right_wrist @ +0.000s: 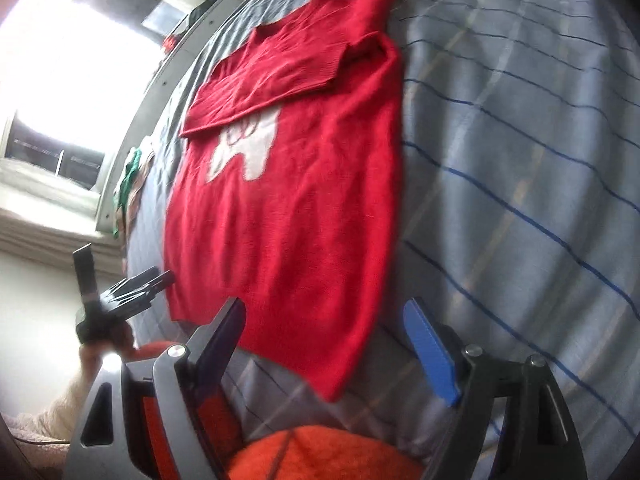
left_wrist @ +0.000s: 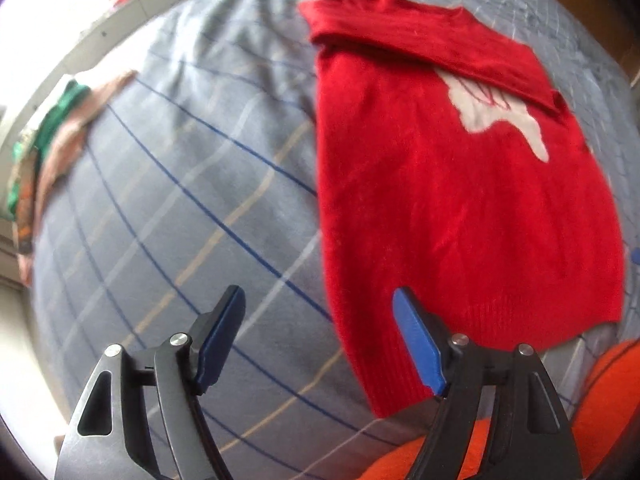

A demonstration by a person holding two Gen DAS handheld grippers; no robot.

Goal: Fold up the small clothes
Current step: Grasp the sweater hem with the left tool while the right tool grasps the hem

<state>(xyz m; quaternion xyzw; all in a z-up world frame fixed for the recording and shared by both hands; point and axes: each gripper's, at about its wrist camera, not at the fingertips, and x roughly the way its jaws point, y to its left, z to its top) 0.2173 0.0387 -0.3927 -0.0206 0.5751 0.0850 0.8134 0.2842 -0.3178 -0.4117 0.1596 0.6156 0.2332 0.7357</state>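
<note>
A: Red sweater (left_wrist: 460,208) lies flat on the bed (left_wrist: 180,184), front up, white motif (left_wrist: 496,116) showing. Both sleeves are already folded across the chest. Hem end is nearest both cameras.

B: Left gripper (left_wrist: 318,336)?

A: Jaws spread, nothing between them. It hangs over the near hem corner on its side; one blue pad overlaps the ribbed edge in view, but I cannot tell whether it touches.

B: Right gripper (right_wrist: 328,344)?

A: Jaws also spread and empty, sitting above the opposite hem corner. The left gripper also shows in the right wrist view, just beside the sweater's other edge.

B: Step in hand, as I judge it: take the hem at both corners and carry it up toward the collar.

A: Agreed. To do it well: pinch both layers of the ribbing, not just the top one. Grip both corners level with each other, so the fold line runs straight across. Lift low and move both hands together, or the folded sleeves may slide off the chest.

B: Other items?

A: Pile of clothes (left_wrist: 52,140) at the bed's far edge, well apart. Orange fabric (right_wrist: 320,456) at the near edge, under the grippers.
</note>
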